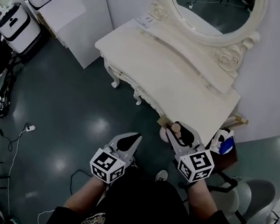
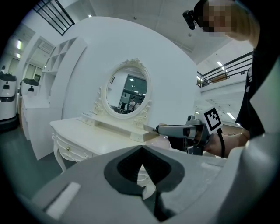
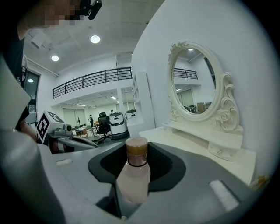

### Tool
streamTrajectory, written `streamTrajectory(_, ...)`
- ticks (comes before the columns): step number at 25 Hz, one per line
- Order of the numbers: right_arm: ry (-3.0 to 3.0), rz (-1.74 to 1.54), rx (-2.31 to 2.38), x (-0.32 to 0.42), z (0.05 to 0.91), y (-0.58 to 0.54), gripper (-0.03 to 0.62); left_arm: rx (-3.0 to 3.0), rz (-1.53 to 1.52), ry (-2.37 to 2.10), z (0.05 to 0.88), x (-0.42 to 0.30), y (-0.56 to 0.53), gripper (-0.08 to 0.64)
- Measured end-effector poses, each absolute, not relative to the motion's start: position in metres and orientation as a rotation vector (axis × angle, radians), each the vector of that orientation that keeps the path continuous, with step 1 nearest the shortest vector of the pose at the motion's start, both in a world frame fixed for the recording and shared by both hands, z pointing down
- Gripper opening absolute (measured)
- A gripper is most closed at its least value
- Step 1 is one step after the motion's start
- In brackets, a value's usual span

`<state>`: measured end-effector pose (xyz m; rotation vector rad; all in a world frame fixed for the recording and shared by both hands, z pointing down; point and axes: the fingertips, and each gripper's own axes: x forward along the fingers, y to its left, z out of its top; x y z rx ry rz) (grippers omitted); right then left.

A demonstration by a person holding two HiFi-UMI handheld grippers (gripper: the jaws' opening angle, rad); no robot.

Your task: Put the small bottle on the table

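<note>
The small bottle [image 3: 132, 179], pale pink with a tan cap, stands upright between the jaws of my right gripper [image 3: 136, 153], which is shut on it. In the head view the right gripper [image 1: 178, 133] holds the bottle [image 1: 176, 129] just off the near right edge of the cream dressing table [image 1: 157, 69], about level with the tabletop. My left gripper [image 1: 131, 138] hangs lower and to the left over the floor, shut with nothing in it. In its own view the left gripper [image 2: 142, 148] has its jaw tips touching.
An oval mirror [image 1: 214, 10] stands at the back of the table against the white wall. White cabinets [image 1: 76, 14] and white machines [image 1: 17, 21] stand to the left. A grey chair [image 1: 248, 194] and a blue-white object [image 1: 223, 142] sit to the right. Cables [image 1: 21, 132] lie on the floor.
</note>
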<state>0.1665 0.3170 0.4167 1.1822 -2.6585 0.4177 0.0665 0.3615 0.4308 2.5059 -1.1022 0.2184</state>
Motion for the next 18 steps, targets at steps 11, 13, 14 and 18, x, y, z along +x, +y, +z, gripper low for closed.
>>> streamTrajectory(11, -2.630, 0.436, 1.191, 0.087, 0.431, 0.254, 0.170, 2.494, 0.211, -1.076, 0.445, -0.013, 0.297, 0.000)
streamTrajectory(13, -2.624, 0.434, 1.200, 0.076, 0.431, 0.248, 0.170, 2.499, 0.208, -1.066, 0.445, -0.024, 0.290, 0.000)
streamTrajectory(14, -2.621, 0.433, 1.205, 0.071, 0.432, 0.244, 0.170, 2.502, 0.207, -1.060, 0.446, -0.029, 0.287, 0.000)
streamTrajectory(18, -2.608, 0.433, 1.227, 0.043, 0.434, 0.228, 0.170, 2.513, 0.201, -1.036, 0.449, -0.057, 0.271, 0.000)
